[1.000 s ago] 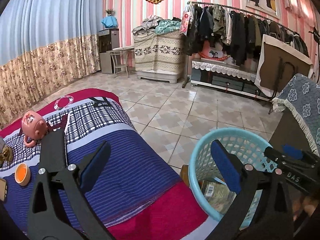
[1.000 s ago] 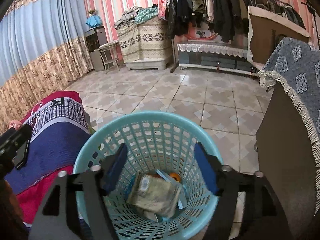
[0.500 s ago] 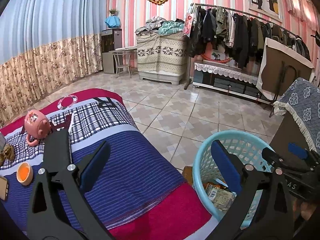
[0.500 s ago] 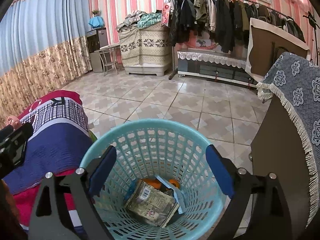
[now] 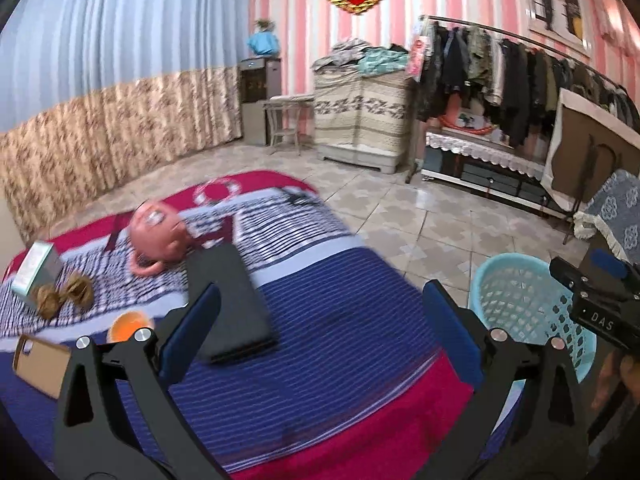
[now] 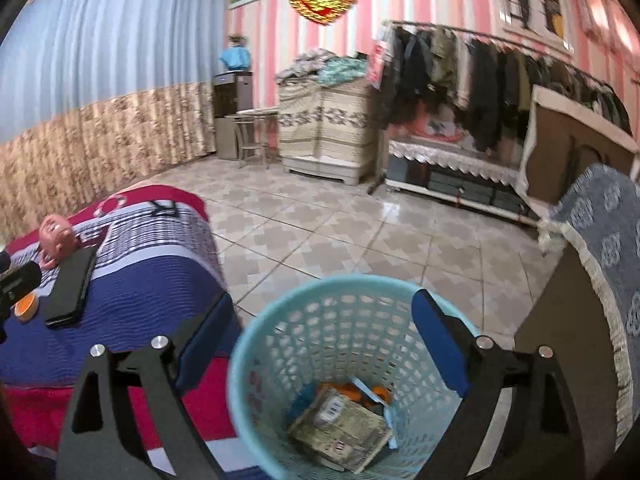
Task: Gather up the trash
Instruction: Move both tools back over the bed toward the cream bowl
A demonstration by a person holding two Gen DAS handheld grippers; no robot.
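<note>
The basket [image 6: 352, 344] stands on the floor right of the bed [image 6: 132, 304], packet [image 6: 344, 432] inside.

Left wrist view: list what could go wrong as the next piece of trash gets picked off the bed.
1. Trash lies mixed with keepers: the brown crumpled wrappers sit right beside a small box and near the pink piggy bank, so the open left hand-held gripper could grab or knock the wrong thing.
2. The black case lies between that gripper and the wrappers and may get shoved.
3. The blue basket stands tight against the bed edge; a bump could tip it.
</note>
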